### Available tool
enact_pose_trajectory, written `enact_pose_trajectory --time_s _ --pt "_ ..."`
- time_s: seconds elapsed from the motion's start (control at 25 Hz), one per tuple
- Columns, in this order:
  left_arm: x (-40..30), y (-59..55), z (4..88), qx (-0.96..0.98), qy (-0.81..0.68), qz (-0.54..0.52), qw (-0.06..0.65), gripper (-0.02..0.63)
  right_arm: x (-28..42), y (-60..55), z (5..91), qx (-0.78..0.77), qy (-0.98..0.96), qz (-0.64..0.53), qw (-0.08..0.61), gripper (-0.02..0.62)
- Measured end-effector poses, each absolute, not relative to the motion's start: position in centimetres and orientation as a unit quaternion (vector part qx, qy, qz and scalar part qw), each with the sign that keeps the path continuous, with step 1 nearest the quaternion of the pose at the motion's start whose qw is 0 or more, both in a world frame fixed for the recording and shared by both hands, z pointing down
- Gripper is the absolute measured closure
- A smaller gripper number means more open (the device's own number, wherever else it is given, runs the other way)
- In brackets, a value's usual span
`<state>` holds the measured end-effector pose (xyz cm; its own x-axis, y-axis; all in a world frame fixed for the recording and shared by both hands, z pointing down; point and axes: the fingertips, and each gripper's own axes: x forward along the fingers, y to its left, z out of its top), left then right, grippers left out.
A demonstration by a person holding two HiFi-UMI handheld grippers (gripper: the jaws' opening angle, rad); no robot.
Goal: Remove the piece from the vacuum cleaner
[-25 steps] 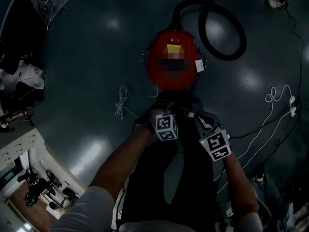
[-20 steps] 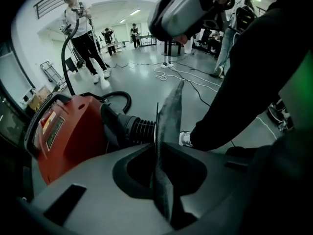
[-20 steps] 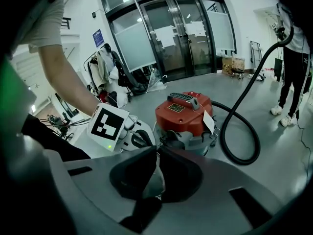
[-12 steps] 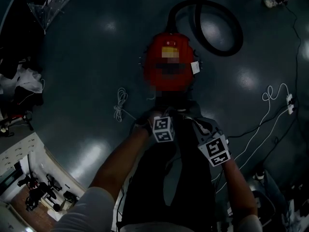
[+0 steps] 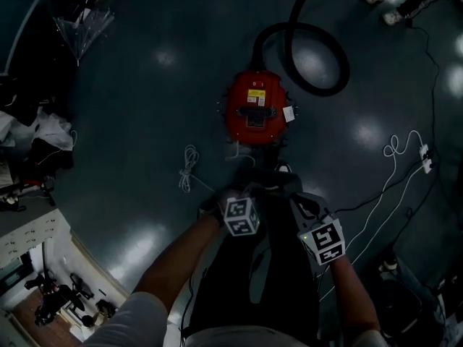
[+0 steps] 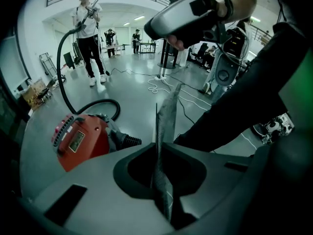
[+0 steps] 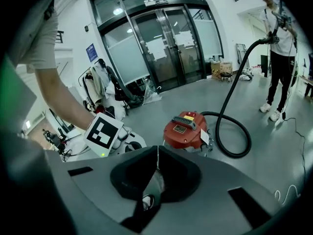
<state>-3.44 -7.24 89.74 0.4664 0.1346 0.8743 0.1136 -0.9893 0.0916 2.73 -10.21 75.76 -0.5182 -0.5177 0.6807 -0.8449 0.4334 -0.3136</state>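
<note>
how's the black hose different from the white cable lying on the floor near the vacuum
The black hose is thick; the white cable is thin. The hose sweeps one wide loop, while the cable is bunched in a small coil. The hose plugs into the red vacuum cleaner; the cable's coil sits off to its side. Both lie on the dark floor.

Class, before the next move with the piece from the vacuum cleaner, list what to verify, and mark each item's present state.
1. Left gripper jaws closed on the grey piece: ok.
2. Right gripper jaws closed on a thin grey sheet: ok.
3. Both grippers on the same piece: cannot tell.
4. Grey piece apart from the red vacuum cleaner: ok.
5. Black hose clear of both grippers: ok.
6. White cord lying loose close by: not ok, possible trip hazard.
</note>
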Motion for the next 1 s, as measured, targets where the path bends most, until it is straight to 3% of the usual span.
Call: enact_pose_trajectory --time_s 0.64,1.0 --pt "-7.5 1.3 58.4 0.878 0.085 0.469 0.045 0.579 0.9 -5.5 47.9 0.501 -0.8 0.29 0.157 0.578" --pt "-7.7 4.4 48.4 0.897 0.086 0.432 0.04 0.578 -0.3 -3.7 39.1 0.518 -0.809 0.252 0.118 0.578"
